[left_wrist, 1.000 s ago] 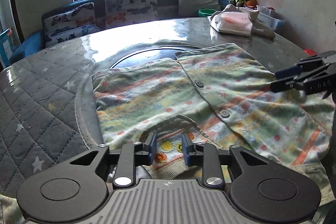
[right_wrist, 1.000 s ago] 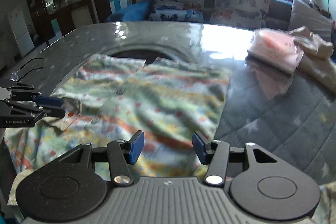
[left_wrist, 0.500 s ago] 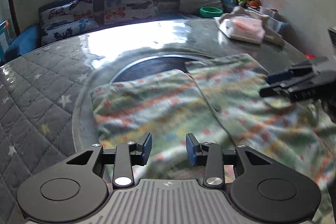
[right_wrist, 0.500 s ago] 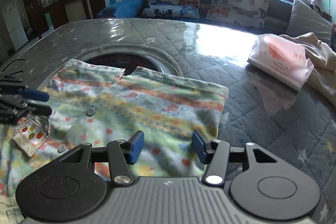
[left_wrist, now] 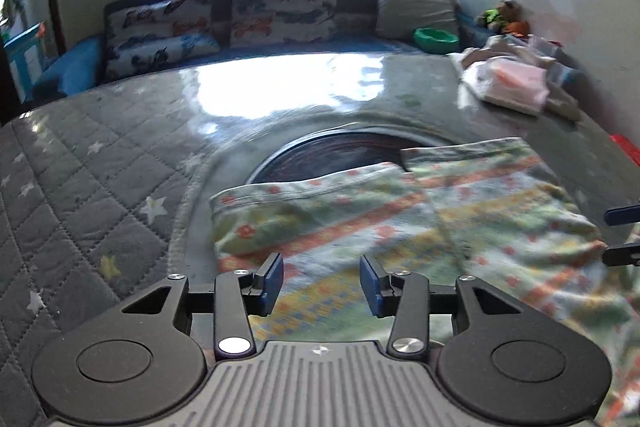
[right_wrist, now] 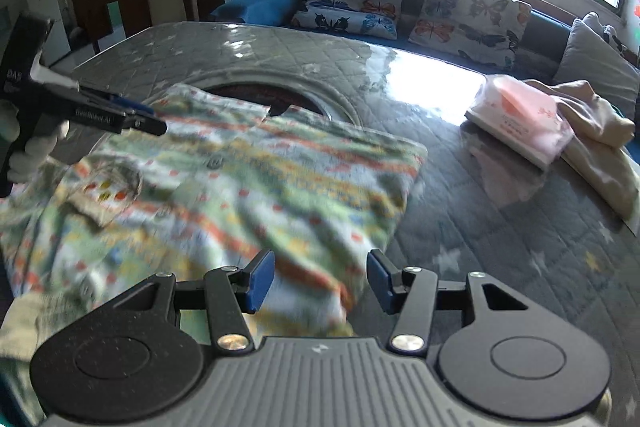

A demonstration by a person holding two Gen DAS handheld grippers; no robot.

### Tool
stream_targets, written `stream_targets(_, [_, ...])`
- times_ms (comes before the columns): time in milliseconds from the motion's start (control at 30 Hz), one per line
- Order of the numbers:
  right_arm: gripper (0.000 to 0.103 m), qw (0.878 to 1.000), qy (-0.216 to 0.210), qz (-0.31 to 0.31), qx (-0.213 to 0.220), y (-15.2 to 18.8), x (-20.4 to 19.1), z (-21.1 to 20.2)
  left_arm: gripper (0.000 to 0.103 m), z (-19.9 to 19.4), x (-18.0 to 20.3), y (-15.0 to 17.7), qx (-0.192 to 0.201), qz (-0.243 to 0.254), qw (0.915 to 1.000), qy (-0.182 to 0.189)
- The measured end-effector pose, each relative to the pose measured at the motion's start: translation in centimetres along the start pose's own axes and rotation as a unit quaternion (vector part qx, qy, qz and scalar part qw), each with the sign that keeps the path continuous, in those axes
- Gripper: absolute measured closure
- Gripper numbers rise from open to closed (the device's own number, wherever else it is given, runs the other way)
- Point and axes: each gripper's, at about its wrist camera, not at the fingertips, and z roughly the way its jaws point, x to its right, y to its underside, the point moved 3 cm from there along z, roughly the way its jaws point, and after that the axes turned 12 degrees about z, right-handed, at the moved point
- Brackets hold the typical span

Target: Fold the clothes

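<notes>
A button-front shirt [left_wrist: 400, 227] with green, orange and yellow stripes lies spread flat on the grey quilted table [left_wrist: 100, 187]. Its collar [right_wrist: 108, 187] shows at the left of the right wrist view. My left gripper [left_wrist: 321, 275] hovers over the shirt's [right_wrist: 248, 195] near left part. Its jaws are opening and nothing is between them. My right gripper [right_wrist: 320, 277] stands open above the shirt's near right edge and holds nothing. Each gripper appears in the other's view: the right gripper [left_wrist: 622, 231] at the far right, the left gripper [right_wrist: 154, 119] at the left, held by a gloved hand [right_wrist: 36, 147].
A dark round recess [left_wrist: 332, 155] in the table lies just beyond the shirt. A pink packet [right_wrist: 524, 123] and a beige cloth [right_wrist: 600, 147] sit at the table's far right. A sofa with butterfly cushions [left_wrist: 280, 7] and a green bowl [left_wrist: 436, 39] stand behind.
My left gripper let go of the collar, drew back toward the shirt's left side and widened its jaws. My right gripper's view shifted slightly toward the shirt's right edge; its jaws stayed as wide.
</notes>
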Motion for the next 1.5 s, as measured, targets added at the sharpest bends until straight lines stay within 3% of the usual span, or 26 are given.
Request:
stream_targets(333, [0.051,0.999,-0.009,-0.039,-0.025,6.9,-2.7,-3.8,0.05,-6.0,9.0,2.4,0.041,0.068,0.9945,0.069])
stream_targets(567, [0.051,0.998,-0.014,-0.054,0.002,8.5,-4.6,-5.3,0.05,-8.4,14.3,5.7,0.049,0.115,0.9878,0.093])
stream_targets(833, [0.051,0.998,-0.022,-0.061,0.009,8.7,-5.2,-5.7,0.05,-11.1,14.3,9.2,0.027,0.083,0.99,0.111])
stream_targets(1100, [0.051,0.994,-0.072,-0.08,0.011,8.5,-8.4,-5.4,0.051,-12.0,14.2,11.0,0.024,0.084,0.9872,0.134])
stream_targets(1200, [0.051,0.994,-0.071,-0.087,-0.007,9.1,-8.9,-4.5,0.05,-11.9,14.4,11.1,0.023,0.097,0.9854,0.138])
stream_targets(1500, [0.051,0.995,-0.076,-0.058,0.0,9.6,-8.2,-4.8,0.05,-12.9,13.5,8.5,0.051,0.104,0.9825,0.146])
